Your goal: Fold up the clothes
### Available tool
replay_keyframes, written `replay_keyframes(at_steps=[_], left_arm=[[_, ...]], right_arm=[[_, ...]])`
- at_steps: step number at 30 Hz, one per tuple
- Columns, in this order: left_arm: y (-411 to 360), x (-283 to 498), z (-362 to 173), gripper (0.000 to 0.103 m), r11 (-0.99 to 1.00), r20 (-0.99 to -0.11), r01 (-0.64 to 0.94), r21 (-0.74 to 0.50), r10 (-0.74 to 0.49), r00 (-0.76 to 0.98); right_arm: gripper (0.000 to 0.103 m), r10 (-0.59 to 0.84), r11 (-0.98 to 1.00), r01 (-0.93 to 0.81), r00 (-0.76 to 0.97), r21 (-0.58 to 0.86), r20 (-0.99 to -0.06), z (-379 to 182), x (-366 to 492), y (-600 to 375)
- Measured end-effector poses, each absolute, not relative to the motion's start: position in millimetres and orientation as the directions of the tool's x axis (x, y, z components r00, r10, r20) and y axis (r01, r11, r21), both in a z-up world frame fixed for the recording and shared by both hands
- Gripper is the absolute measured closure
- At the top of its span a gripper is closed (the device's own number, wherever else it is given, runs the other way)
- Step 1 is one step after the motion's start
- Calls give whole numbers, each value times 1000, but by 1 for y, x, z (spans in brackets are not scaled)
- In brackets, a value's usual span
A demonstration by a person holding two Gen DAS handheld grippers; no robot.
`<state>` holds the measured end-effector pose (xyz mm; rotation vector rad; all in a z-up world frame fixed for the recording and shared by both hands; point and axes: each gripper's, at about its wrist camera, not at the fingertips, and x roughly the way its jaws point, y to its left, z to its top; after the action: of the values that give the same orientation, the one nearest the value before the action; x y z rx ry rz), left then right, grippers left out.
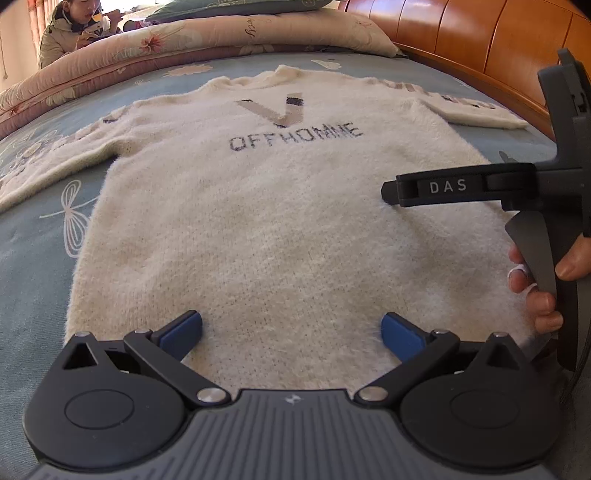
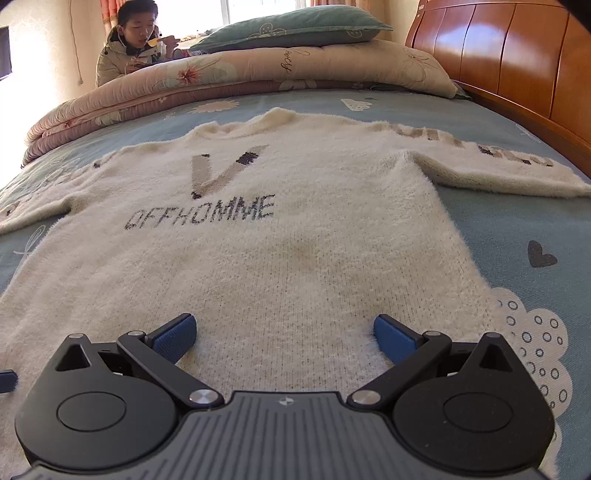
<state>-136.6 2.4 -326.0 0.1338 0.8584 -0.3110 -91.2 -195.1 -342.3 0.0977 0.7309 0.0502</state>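
A cream fuzzy sweater (image 1: 266,221) with a "V" and "OFFHOMME" on its chest lies flat and face up on the bed, sleeves spread to both sides; it also shows in the right wrist view (image 2: 295,240). My left gripper (image 1: 291,334) is open and empty, low over the sweater's hem. My right gripper (image 2: 284,338) is open and empty over the hem further right. In the left wrist view the right gripper's body (image 1: 461,186) shows side-on at the right, held by a hand.
The blue patterned bedsheet (image 2: 517,229) surrounds the sweater. A folded floral quilt (image 2: 221,85) with a green pillow (image 2: 295,27) lies at the far end. A wooden headboard (image 2: 517,62) runs along the right. A person (image 2: 133,44) sits eating behind the quilt.
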Motion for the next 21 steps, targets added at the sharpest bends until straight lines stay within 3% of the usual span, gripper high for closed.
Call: replay_keyframes(at_steps=[15,19,21], left_arm=[[11,-142,-326,1,954,-747,293,-64,-241,620],[2,-150,-326,1,945,-759,327,15,-202,619],[5,-147,-321,1,946,-767,325,-17,-221,603]], right_arm=[[0,123,992,-84,743,90,-658,-341,-109,-199],[0,169,981,-58,732,187,-660,-333,-111,-209],[0,208,965,-42,723,259,-658,-328,-108,-215]])
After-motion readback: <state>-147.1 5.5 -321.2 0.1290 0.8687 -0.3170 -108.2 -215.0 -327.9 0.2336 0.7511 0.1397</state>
